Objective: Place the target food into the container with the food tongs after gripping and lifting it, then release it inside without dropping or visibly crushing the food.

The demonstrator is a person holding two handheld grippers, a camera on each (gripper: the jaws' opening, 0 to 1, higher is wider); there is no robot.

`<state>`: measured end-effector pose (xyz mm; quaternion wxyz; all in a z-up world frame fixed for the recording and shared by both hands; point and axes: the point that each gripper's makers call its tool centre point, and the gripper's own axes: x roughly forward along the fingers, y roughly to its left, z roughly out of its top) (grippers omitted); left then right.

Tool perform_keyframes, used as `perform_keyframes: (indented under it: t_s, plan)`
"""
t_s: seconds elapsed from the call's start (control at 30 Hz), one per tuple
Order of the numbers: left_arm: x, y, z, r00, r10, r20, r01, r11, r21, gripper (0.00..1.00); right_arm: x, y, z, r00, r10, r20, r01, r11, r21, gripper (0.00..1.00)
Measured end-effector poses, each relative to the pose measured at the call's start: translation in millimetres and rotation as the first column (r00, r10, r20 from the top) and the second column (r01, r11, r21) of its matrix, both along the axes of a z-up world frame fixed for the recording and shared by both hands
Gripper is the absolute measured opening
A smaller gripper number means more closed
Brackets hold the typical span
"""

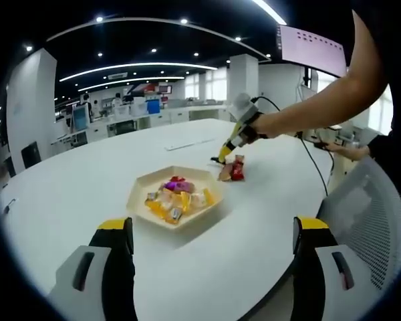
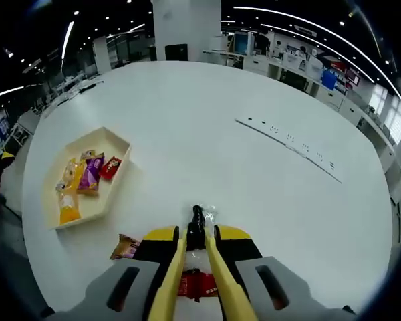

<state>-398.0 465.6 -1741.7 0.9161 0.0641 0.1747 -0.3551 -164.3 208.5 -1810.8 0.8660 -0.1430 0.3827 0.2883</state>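
The snack packets outside the tray, a brown one and a red one, lie side by side on the big white round table, just to the right of the tray and a little farther off in the left gripper view. The beige hexagonal tray sits near the table's near edge and holds a heap of wrapped snacks in yellow, orange, purple and red. To the right stands a grey mesh chair.

A person's bare arm reaches in from the right with the right gripper, which clamps the yellow food tongs. In the right gripper view the tongs' arms run nearly parallel and their black tips meet, pressed together over the bare table with a small clear wrapper right at the tips; whether they pinch it I cannot tell. The left gripper hovers near the table's near edge, jaws spread wide.
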Motion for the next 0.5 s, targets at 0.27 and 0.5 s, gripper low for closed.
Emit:
perform_keyframes:
  t_s: [0.27,0.5]
  plan:
    - [-0.6,0,-1.0,1.0,-0.005,-0.002,0.005,1.0,0.001,0.97,7,-7,19.4,1.0,0.02,0.013,-0.02,1.0,0.001,0.2]
    - [1.6,1,1.2,1.0,0.006,0.01,-0.006,1.0,-0.001,0.99,10,-5,35.3,0.999,0.042,0.026,-0.042,0.999,0.002,0.2]
